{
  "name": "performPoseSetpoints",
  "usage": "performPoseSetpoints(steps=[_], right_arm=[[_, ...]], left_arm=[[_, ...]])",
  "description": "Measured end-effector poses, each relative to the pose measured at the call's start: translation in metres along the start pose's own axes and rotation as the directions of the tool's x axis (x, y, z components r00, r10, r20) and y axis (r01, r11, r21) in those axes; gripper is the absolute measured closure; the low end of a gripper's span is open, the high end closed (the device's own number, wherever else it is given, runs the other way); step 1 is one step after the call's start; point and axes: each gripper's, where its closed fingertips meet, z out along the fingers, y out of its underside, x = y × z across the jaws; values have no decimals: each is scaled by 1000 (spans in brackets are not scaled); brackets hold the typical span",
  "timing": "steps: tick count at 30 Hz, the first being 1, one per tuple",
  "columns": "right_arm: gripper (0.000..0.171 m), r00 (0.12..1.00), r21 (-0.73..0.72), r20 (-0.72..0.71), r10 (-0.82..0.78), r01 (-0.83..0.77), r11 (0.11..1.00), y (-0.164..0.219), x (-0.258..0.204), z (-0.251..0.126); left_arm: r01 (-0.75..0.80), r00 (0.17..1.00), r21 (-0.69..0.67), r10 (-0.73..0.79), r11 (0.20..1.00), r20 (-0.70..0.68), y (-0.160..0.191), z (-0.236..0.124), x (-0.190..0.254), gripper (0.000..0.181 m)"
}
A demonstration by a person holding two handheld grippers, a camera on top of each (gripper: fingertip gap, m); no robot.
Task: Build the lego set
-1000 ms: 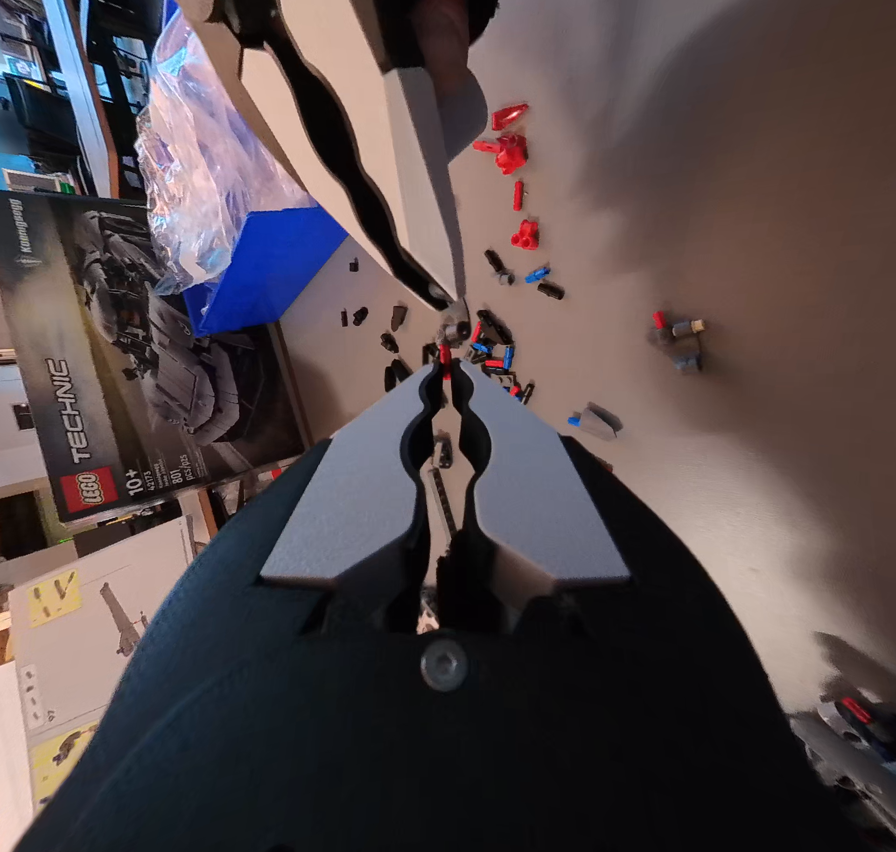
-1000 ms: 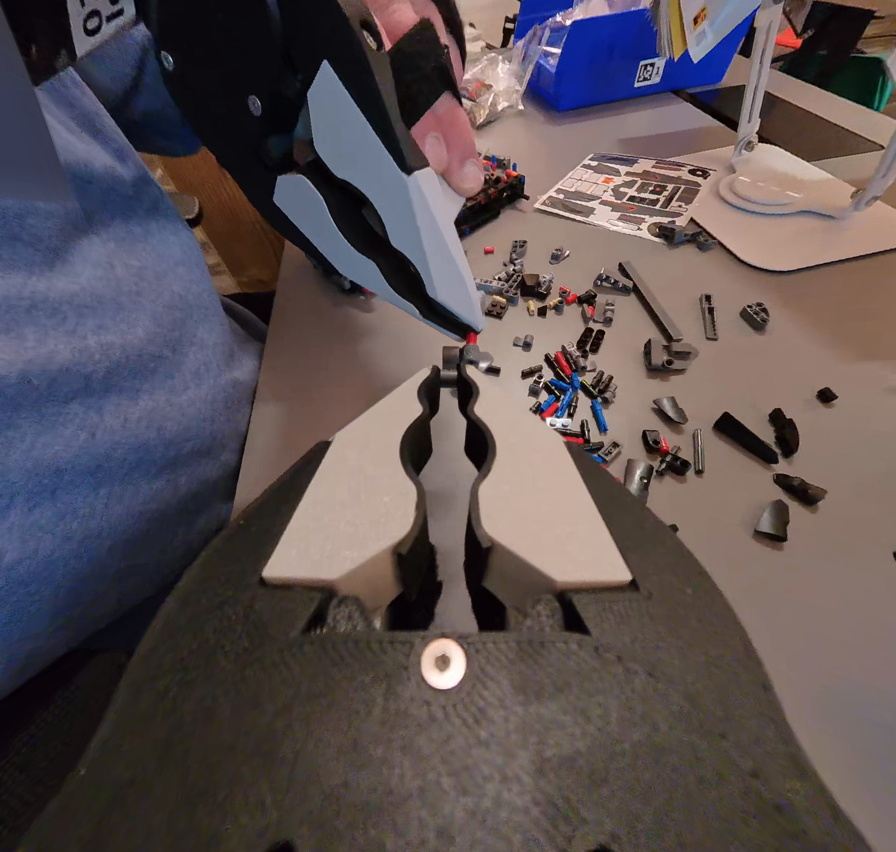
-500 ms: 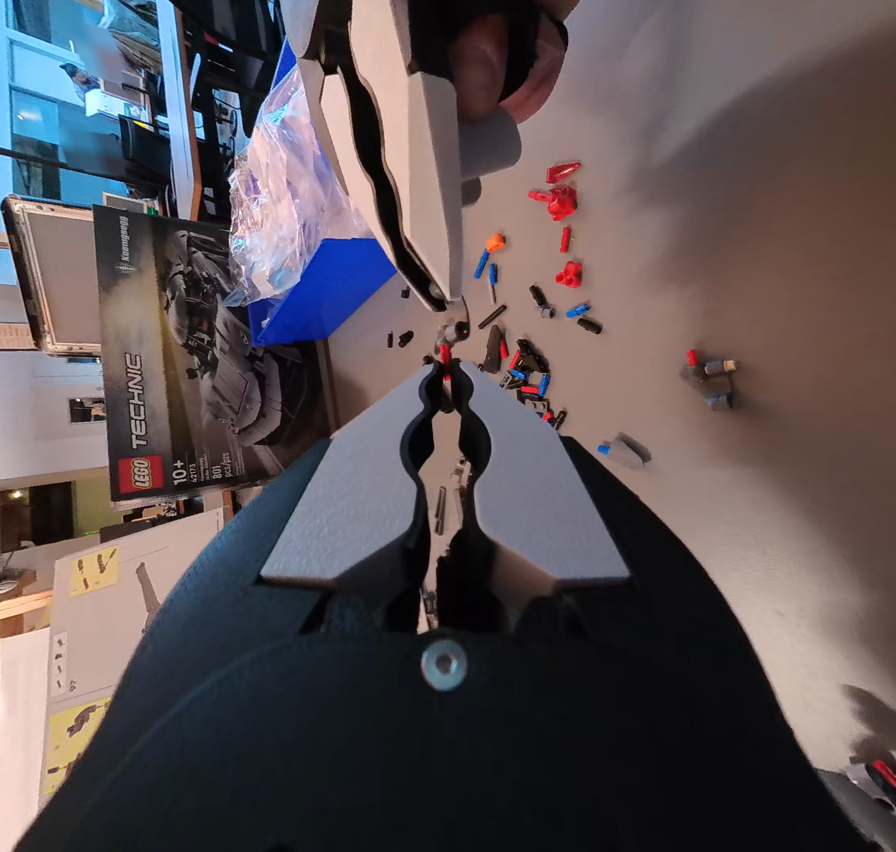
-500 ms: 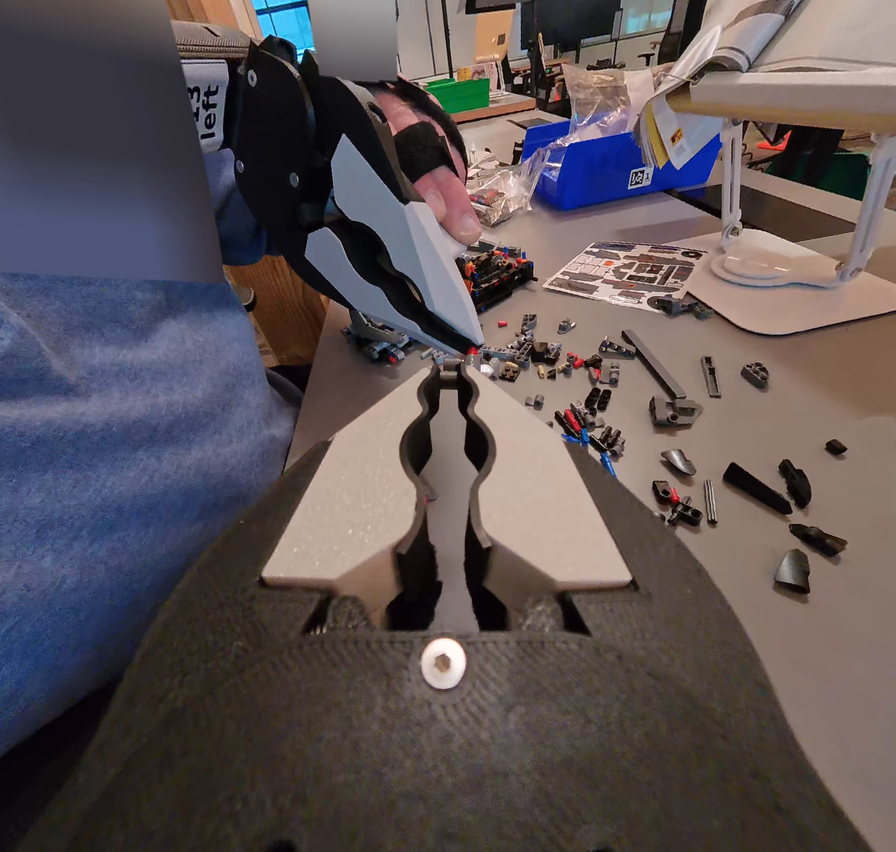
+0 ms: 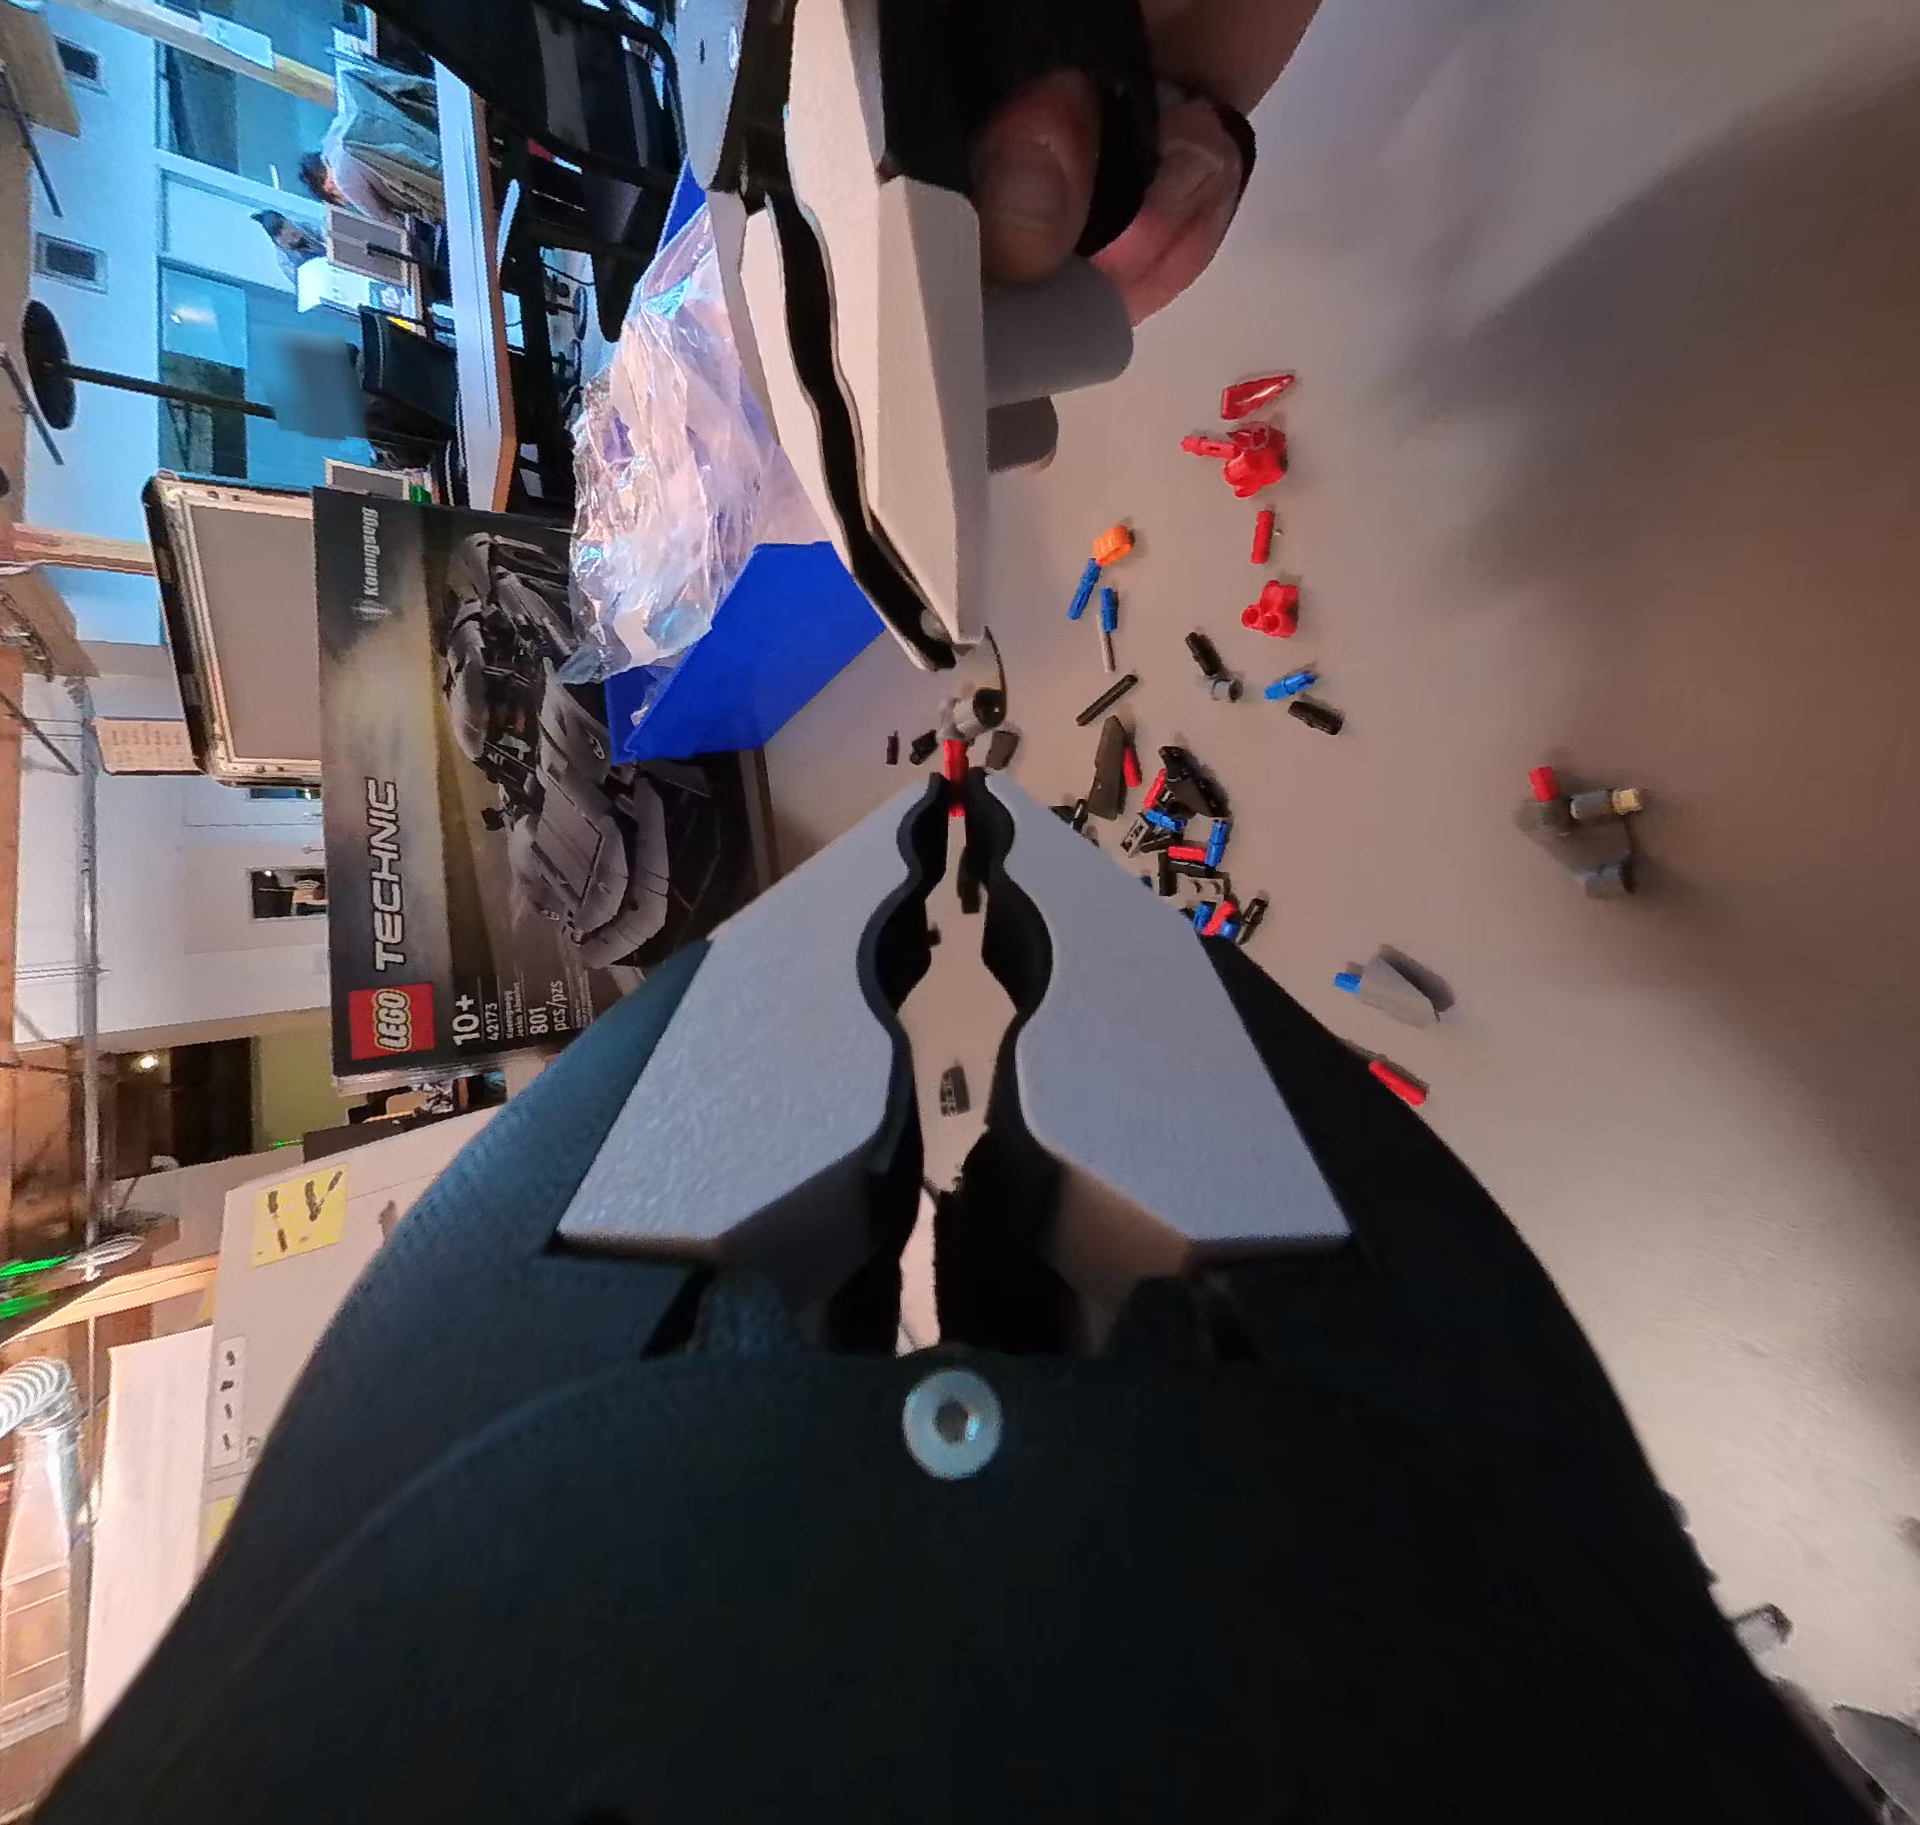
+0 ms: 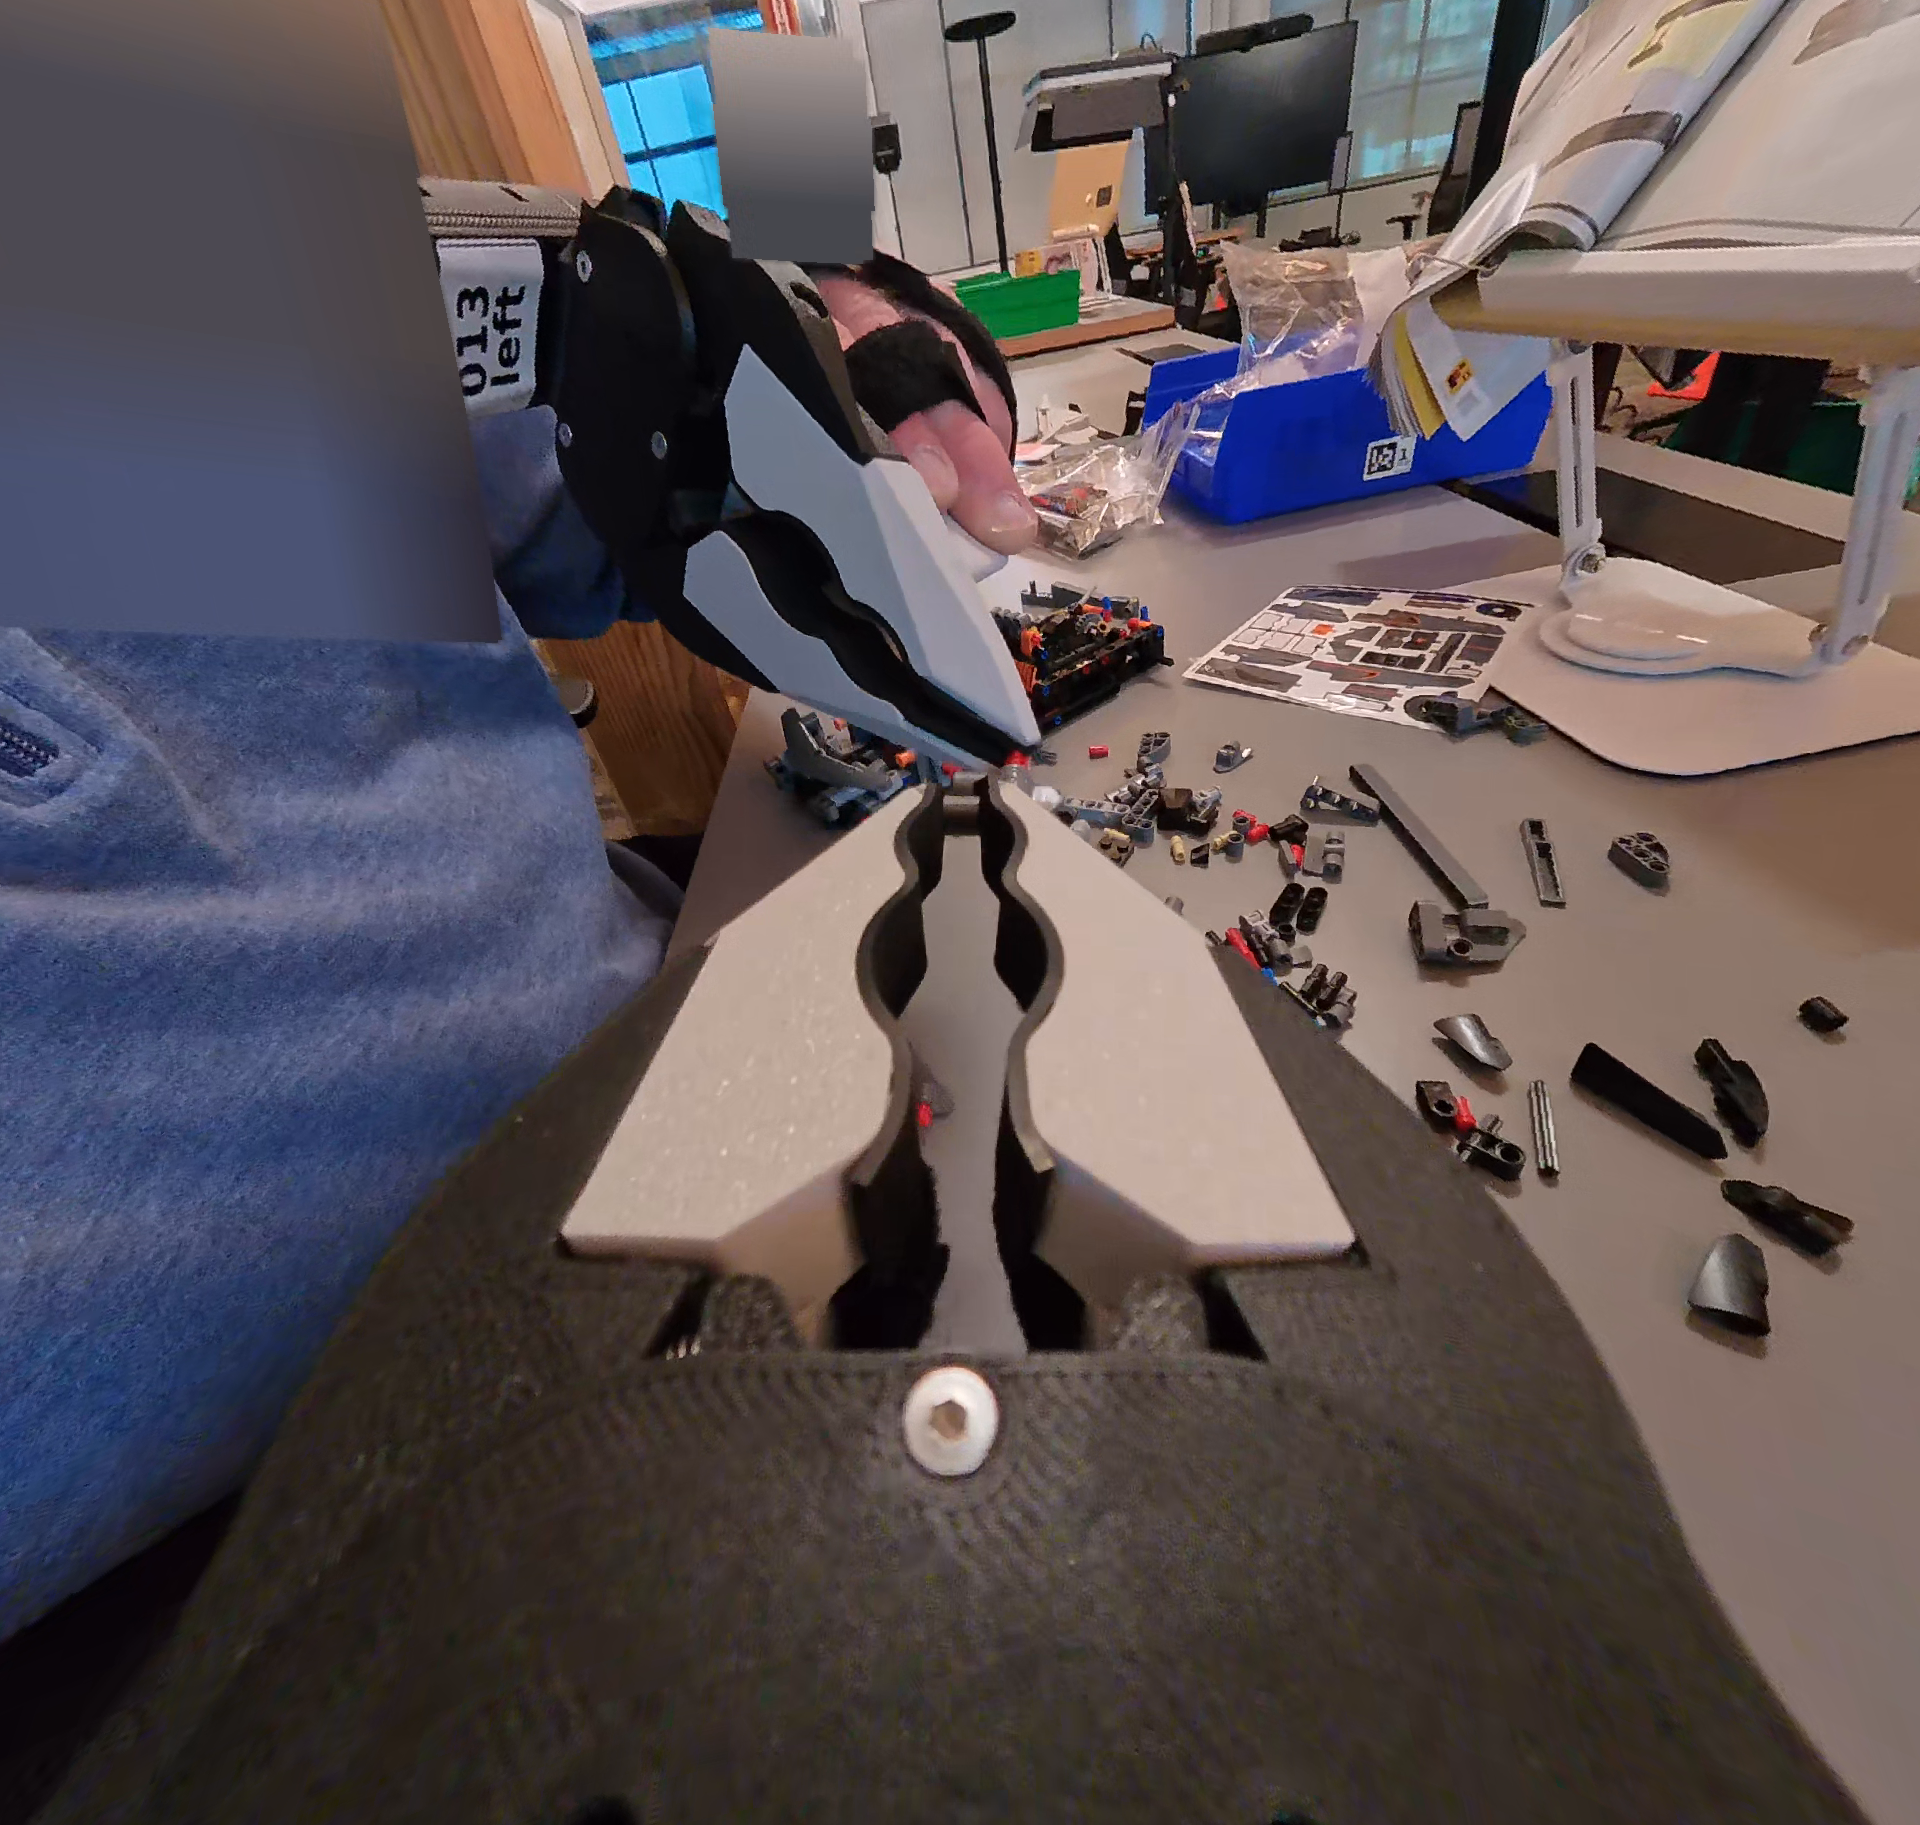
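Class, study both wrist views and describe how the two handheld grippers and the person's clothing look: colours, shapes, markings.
Each gripper, left gripper and right gripper, has a black textured printed body, a silver hex screw at the centre, and two pale grey wedge-shaped fingers with wavy black inner pads. The left one carries a white label. Black straps wrap the fingers of the hand. The person wears a blue fleece top.

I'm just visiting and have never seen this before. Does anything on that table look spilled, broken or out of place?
Nothing looks broken. Small loose pieces lie scattered over the grey table, which suits a half-built set. The two grippers, left and right, meet tip to tip over a small red pin.
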Motion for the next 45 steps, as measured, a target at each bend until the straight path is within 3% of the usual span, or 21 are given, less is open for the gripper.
performPoseSetpoints(steps=[13, 24, 31, 37, 45], right_arm=[[167, 1000, -16, 4, 4, -4, 1000, -1, 1, 1], [166, 1000, 10, -5, -13, 13, 1000, -6, 0, -1], [141, 988, -23, -136, -74, 71, 997, -14, 8, -10], [153, 978, -84, -185, -93, 78, 993, -8, 7, -1], [158, 975, -55, -192, -113, 104, 993, -14, 3, -2]], left_arm=[[-78, 997, -44, 79, 996, 23, 1, 2, -1, 180], [-56, 998, -21, 57, 998, 32, -2, 2, -3, 180], [-19, 998, -2, 19, 1000, 62, -1, 0, -11, 180], [-18, 997, 15, 16, 1000, 75, -7, 0, -12, 180], [-28, 995, 15, 27, 999, 95, -12, -5, -16, 180]])
